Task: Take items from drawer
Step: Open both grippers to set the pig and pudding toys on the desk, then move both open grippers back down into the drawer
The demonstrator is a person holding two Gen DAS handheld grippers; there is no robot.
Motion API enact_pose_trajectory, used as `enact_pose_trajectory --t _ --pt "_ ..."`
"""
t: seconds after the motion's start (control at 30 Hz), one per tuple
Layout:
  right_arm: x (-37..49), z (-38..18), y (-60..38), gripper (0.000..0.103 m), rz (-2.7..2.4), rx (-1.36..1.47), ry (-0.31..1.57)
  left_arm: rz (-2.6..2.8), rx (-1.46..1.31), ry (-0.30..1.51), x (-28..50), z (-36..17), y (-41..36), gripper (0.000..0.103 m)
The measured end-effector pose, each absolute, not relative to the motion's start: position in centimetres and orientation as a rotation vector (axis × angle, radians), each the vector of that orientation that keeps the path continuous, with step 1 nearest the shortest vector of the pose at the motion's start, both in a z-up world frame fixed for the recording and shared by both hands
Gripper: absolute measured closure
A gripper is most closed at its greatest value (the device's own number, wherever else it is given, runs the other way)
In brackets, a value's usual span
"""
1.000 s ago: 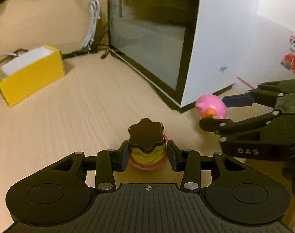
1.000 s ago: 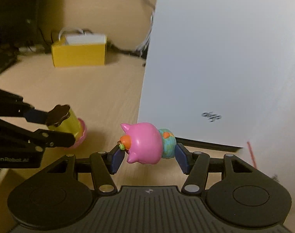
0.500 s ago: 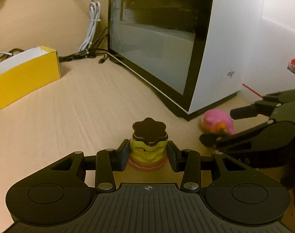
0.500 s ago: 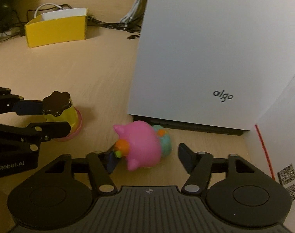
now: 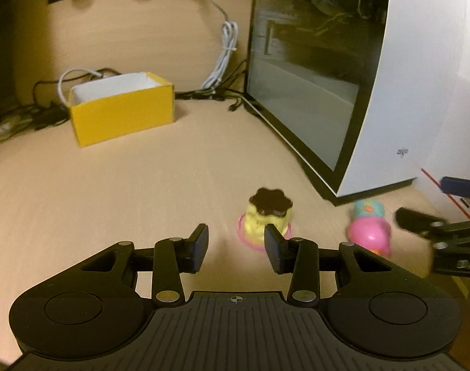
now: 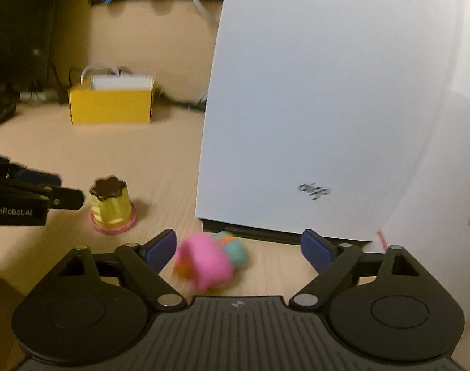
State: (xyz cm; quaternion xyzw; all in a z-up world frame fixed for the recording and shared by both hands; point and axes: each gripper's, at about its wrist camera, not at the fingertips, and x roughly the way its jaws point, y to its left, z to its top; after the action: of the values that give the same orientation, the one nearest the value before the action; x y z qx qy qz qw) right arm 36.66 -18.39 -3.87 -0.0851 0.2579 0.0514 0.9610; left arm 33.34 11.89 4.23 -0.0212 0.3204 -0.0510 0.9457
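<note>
A yellow pudding toy point(image 5: 267, 216) with a dark brown top and pink base stands upright on the wooden desk, just beyond my left gripper point(image 5: 236, 245), which is open and holds nothing. The same pudding toy point(image 6: 111, 205) appears at the left of the right wrist view. A pink and teal animal toy point(image 6: 208, 259) lies on its side on the desk between the spread fingers of my right gripper point(image 6: 238, 249), which is open; nothing grips it. From the left wrist camera the animal toy point(image 5: 369, 228) lies right of the pudding.
A white computer case point(image 5: 389, 77) with a dark glass side stands close at the right point(image 6: 327, 108). A yellow open box point(image 5: 122, 113) sits farther back on the left. Cables point(image 5: 222, 58) trail behind it. A white carton with a red line point(image 5: 451, 142) stands at far right.
Both grippers have let go: the pudding toy and the pink animal toy now rest on the desk. Both grippers have opened wide and drawn back from them.
</note>
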Motion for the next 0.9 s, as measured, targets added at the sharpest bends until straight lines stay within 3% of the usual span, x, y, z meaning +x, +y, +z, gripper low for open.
enact_pose_trajectory --t 0.13,0.33,0.43,0.63,0.9 --pt "33.4 -2.6 -18.8 0.009 0.082 -0.128 0.487 -0.147 -0.043 0.666 31.0 4.9 13.0 0.06" --pt "30.3 -2.5 -20.5 0.013 0.054 -0.086 0.756 -0.351 -0.027 0.737 26.6 4.8 13.6 0.06" --pt "27.6 -3.5 -21.6 0.024 0.029 -0.078 0.86 -0.523 0.017 0.885 25.1 2.5 11.9 0.06" --pt "23.6 -5.5 -22.0 0.024 0.05 -0.14 0.968 -0.68 0.147 1.106 24.5 -2.4 7.7 0.06" --pt "23.8 -8.5 -21.7 0.024 0.19 -0.214 1.015 -0.539 0.012 1.256 28.2 -6.3 6.4 0.06"
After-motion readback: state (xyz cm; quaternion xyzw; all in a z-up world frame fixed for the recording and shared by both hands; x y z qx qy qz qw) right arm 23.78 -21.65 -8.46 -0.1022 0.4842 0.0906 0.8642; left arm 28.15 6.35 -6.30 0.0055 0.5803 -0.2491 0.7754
